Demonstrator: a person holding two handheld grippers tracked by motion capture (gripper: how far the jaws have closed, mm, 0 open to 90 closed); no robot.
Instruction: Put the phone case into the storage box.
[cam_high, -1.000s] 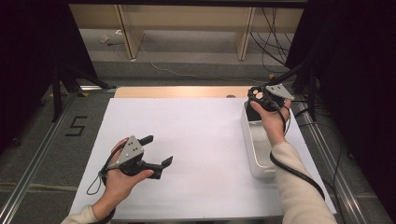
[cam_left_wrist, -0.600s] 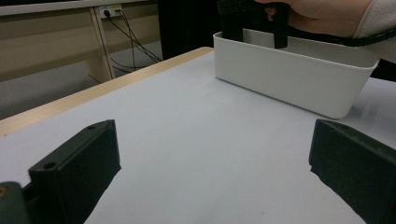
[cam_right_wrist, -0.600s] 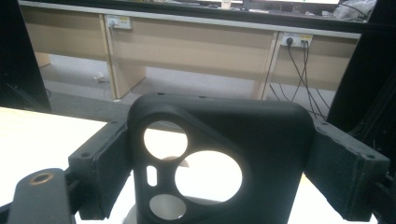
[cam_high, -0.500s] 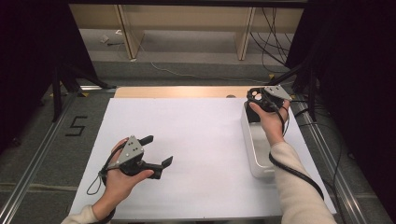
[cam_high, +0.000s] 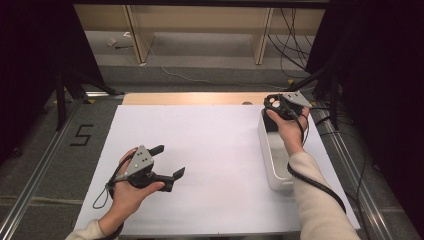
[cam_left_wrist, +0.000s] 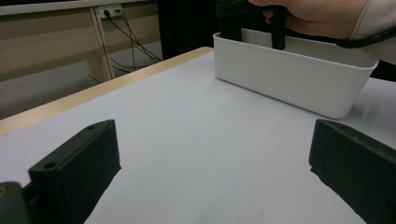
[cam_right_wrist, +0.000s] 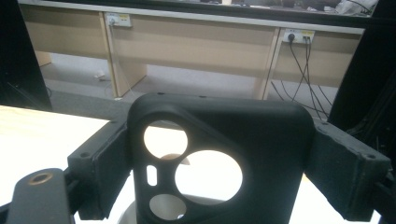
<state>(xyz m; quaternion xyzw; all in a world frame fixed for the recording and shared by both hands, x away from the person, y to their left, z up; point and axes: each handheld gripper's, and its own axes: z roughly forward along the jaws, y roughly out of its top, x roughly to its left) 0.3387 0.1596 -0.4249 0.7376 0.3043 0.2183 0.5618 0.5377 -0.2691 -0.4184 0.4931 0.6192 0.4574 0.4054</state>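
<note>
step: lifting out | right gripper (cam_high: 276, 106) clamping a black phone case (cam_right_wrist: 219, 158) above the white bin's (cam_high: 272, 165) far end | left gripper (cam_high: 167, 162) idling — jaws apart | next: carrying case clear of the rim — likely

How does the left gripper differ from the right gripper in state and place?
The left gripper is open and holds nothing, while the right gripper is shut on a black phone case. The left gripper hovers low over the white mat on the near left, while the right gripper is at the far end of the white bin. Both are black, each held in one hand.
</note>
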